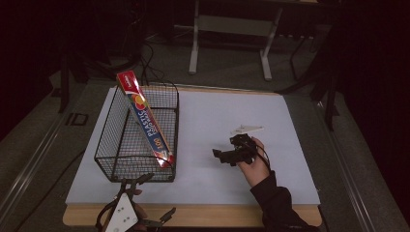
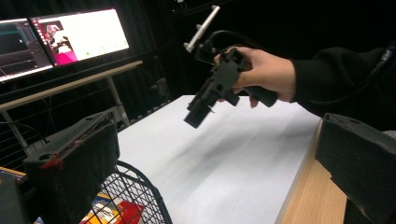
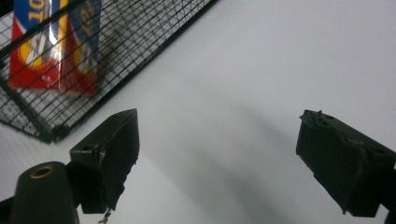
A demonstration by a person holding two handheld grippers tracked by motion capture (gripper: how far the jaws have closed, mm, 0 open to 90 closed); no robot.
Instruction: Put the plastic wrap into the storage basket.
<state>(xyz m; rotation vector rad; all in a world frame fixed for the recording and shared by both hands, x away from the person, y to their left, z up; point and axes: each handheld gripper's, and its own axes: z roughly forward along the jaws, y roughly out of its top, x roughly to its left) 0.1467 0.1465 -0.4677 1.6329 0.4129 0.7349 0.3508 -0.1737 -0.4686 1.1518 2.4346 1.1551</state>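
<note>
left gripper (image 1: 145, 200) sits at the near table edge, jaws wide, empty. ur right gripper (image 1: 227, 155) wide open, empty too. wrap box (image 1: 145, 117) leans in basket (image 1: 104, 162), long axis near-far, closer to ur left.

**Readable text**

The box (image 1: 146, 118) leaning in the basket (image 1: 111, 150) reads "PLASTIC FOOD…" along its blue side, with "100" near the lower end. Lettering on its red top end is too small to read.

Two lit monitors (image 2: 60, 39) stand on a desk (image 2: 70, 84) behind the table.
</note>
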